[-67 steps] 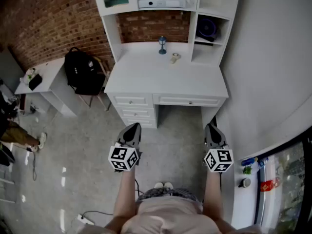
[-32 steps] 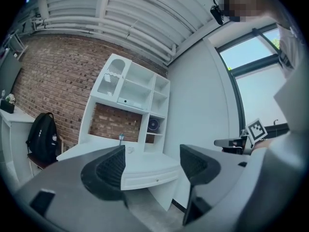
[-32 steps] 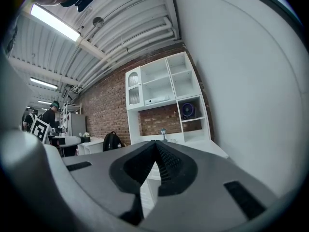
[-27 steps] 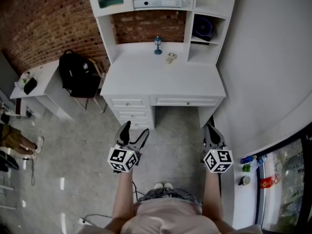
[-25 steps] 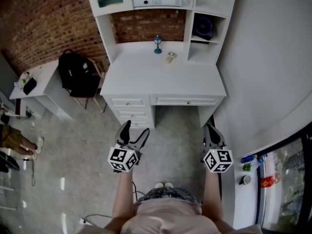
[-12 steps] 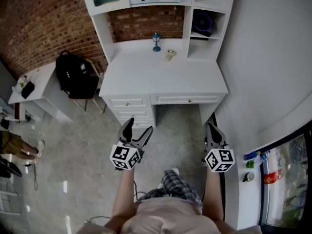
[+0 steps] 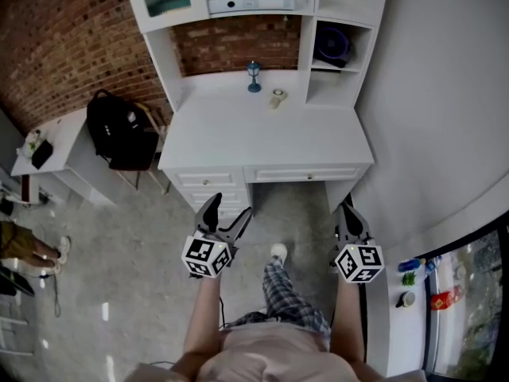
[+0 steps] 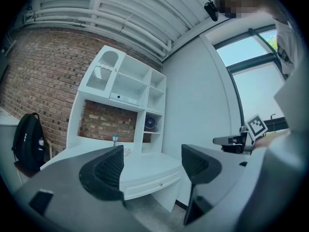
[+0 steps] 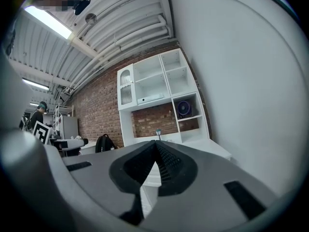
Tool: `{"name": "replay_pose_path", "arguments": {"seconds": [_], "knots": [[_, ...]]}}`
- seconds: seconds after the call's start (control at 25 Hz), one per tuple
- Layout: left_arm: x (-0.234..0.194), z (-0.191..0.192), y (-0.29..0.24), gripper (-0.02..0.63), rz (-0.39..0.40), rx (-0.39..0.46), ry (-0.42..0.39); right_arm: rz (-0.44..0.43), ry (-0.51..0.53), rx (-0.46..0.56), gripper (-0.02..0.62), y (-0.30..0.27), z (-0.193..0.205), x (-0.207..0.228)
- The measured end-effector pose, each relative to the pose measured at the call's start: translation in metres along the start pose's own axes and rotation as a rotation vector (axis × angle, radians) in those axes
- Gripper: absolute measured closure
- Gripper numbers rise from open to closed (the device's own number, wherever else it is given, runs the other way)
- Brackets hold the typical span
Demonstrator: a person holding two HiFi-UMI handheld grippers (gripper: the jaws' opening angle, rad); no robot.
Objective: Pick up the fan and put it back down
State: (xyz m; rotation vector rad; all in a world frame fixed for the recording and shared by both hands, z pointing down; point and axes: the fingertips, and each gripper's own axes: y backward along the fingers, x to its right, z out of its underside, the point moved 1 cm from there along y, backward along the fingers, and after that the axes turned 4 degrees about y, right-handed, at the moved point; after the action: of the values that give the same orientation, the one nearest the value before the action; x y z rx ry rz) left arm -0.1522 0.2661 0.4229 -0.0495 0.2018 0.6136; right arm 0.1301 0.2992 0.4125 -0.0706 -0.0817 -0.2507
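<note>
The fan (image 7: 332,44) is a small dark round one standing in the right-hand cubby of the white desk's hutch; it also shows as the fan (image 8: 150,123) and the fan (image 9: 183,108) in the two gripper views. Both grippers hang over the floor, well short of the desk. My left gripper (image 7: 227,212) is open, its jaws spread with nothing between them, also seen as the left gripper (image 8: 152,166). My right gripper (image 7: 347,212) is shut and holds nothing, with its jaws meeting in the right gripper view (image 9: 155,151).
The white desk (image 7: 262,146) carries a small blue lantern (image 7: 254,76) and a pale round object (image 7: 277,98). A black backpack (image 7: 119,130) sits on a chair to the left, beside a side table (image 7: 44,146). A white wall curves along the right. My foot (image 7: 277,253) is stepped forward.
The left gripper's jaws have opened since the earliest frame. The person has walked closer to the desk, one leg now forward. The right gripper stays shut.
</note>
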Motion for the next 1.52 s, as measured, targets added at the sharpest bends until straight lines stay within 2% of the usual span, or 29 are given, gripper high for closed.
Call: {"name": "replay_pose_path", "arguments": {"seconds": [0.2,0.36,0.56,0.76,1.0,1.2,1.52], "knots": [[-0.028,-0.004,-0.036,0.245,-0.023,0.014,-0.008,-0.011,-0.01,0.016,0.578,-0.043,-0.002,0.012],[-0.053,-0.001,-0.097,0.245,-0.044,0.018,-0.033,-0.017,-0.03,0.036,0.578,-0.102,-0.002,0.044],[-0.095,-0.005,-0.2,0.245,-0.052,0.019,-0.045,-0.058,-0.017,0.039,0.58,-0.22,-0.012,0.089],[-0.148,-0.028,-0.304,0.245,-0.073,0.018,-0.029,-0.131,0.01,0.012,0.58,-0.34,-0.035,0.106],[-0.205,-0.036,-0.401,0.245,-0.11,0.006,-0.014,-0.191,0.019,-0.036,0.578,-0.458,-0.034,0.132],[-0.233,-0.039,-0.445,0.245,-0.134,-0.012,-0.011,-0.244,0.013,-0.064,0.578,-0.522,-0.035,0.134],[-0.248,-0.037,-0.47,0.245,-0.147,-0.038,0.009,-0.251,0.004,-0.082,0.578,-0.555,-0.038,0.142]]}}
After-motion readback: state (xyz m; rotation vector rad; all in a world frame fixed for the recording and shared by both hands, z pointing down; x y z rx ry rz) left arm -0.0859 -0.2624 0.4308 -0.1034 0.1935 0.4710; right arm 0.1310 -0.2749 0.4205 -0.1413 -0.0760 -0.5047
